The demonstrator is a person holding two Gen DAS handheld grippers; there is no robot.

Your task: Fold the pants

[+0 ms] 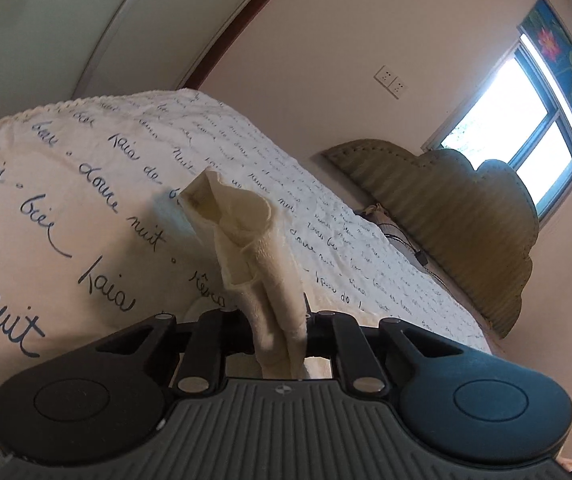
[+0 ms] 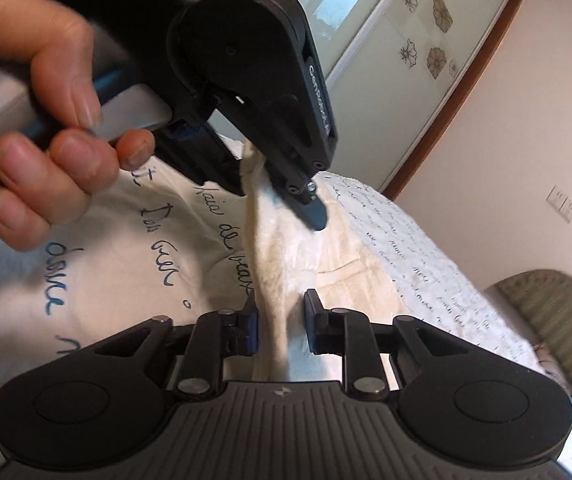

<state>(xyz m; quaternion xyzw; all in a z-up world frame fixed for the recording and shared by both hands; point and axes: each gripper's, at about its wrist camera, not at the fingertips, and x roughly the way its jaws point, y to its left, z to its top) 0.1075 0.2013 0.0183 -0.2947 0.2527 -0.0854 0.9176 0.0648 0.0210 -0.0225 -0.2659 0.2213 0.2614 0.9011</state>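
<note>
The cream textured pants (image 1: 245,232) stand up in a bunched fold out of my left gripper (image 1: 281,320), which is shut on them. In the right wrist view the rest of the pants (image 2: 326,256) lie on the bed, and a taut band of them runs from my right gripper (image 2: 281,316) up to the left gripper (image 2: 273,200). The right gripper's narrow jaws are shut on that band. A person's hand (image 2: 45,120) grips the left gripper's handle at upper left, just above the bed.
The bed carries a white sheet with dark handwritten script (image 1: 85,200). A green padded headboard (image 1: 466,232) stands against the wall under a bright window (image 1: 518,128). A wardrobe with flowered panels (image 2: 406,40) rises behind the bed.
</note>
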